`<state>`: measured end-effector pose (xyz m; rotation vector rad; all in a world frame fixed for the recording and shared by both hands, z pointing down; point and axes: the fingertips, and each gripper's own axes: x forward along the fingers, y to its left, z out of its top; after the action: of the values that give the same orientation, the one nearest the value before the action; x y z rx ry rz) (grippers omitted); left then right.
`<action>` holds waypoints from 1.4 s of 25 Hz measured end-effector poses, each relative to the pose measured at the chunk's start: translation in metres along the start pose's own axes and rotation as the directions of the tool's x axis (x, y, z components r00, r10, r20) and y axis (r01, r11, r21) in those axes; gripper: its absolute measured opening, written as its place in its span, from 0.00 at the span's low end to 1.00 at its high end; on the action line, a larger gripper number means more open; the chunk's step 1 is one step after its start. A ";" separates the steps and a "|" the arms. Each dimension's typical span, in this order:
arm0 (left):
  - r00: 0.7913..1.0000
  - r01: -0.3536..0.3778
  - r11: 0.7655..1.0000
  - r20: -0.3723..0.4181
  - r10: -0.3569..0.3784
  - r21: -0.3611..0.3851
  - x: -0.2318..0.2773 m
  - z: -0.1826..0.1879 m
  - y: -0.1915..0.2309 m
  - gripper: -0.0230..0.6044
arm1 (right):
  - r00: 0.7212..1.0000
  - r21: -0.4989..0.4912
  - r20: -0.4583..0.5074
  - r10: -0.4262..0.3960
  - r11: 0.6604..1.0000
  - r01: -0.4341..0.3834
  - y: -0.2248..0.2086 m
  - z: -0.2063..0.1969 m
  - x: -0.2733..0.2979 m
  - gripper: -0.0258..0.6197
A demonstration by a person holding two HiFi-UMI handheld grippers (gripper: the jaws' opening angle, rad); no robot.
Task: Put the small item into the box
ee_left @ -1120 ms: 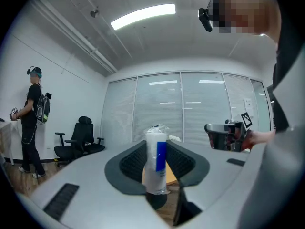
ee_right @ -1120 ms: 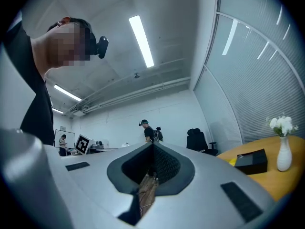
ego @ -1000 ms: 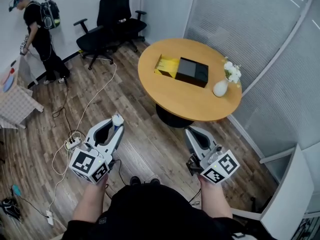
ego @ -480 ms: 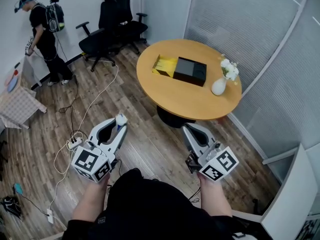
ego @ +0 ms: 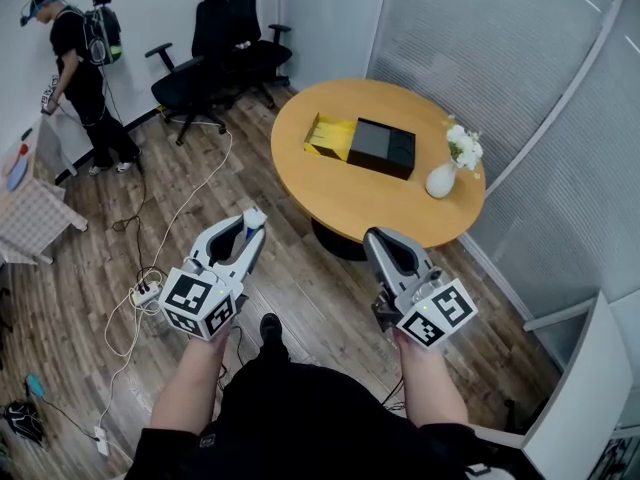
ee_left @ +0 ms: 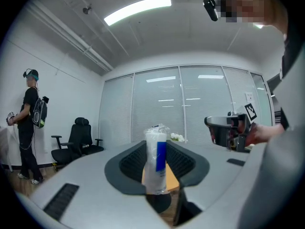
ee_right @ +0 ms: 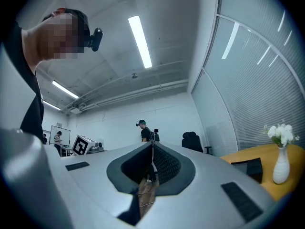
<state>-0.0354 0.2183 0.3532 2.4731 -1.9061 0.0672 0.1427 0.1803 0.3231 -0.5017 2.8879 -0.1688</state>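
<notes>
Table (ego: 345, 208): round, wood top, well ahead of both grippers, with bare floor (ego: 300, 288) between. Nothing is over it yet, so I judge this the carry, with the drop not yet begun.

Box (ego: 382, 145): black, lying flat near the table's middle, with a yellow part (ego: 330, 133) sticking out on its left. That looks to me like the open tray, and so the target. Vase (ego: 441, 178) with white flowers stands just right of the box, apart from it.

Right gripper (ego: 385, 242): jaws together, nothing between them, held low beside the left one.

Left gripper (ego: 245, 231): jaws wide and clamped on the item (ego: 254, 217), which is off the table and well short of the box.

To do this step well:
- Bring the left gripper in from the table's near-left side, straight to the yellow part.
- Keep away from the vase side.
- Get low over the tray before I let the jaws part; a drop from height could bounce out.
- Keep the right gripper back, ready to steady the box if it slides.

Item, from the left gripper view (ee_left: 155, 161): a slim white roll or packet in clear crinkled wrap, with a blue label down one side. It stands upright between the pads, its top above the jaw tips. I judge it light and slippery.
</notes>
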 end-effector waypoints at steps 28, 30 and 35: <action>0.996 0.076 0.994 -0.028 -0.079 -0.083 0.087 -0.023 0.194 0.25 | 0.993 0.073 -0.113 -0.039 0.996 0.048 -0.073 -0.049 0.199 0.10; 0.996 0.078 0.994 -0.026 -0.080 -0.078 0.086 -0.023 0.202 0.25 | 0.992 0.070 -0.123 -0.031 0.997 0.039 -0.070 -0.052 0.210 0.10; 0.997 0.065 0.993 -0.039 -0.070 -0.102 0.086 -0.033 0.215 0.25 | 0.989 0.095 -0.147 -0.004 0.995 0.018 -0.065 -0.067 0.224 0.10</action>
<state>-0.2225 0.0814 0.3876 2.4477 -1.7622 0.0214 -0.0581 0.0479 0.3573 -0.5074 3.0017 -0.3591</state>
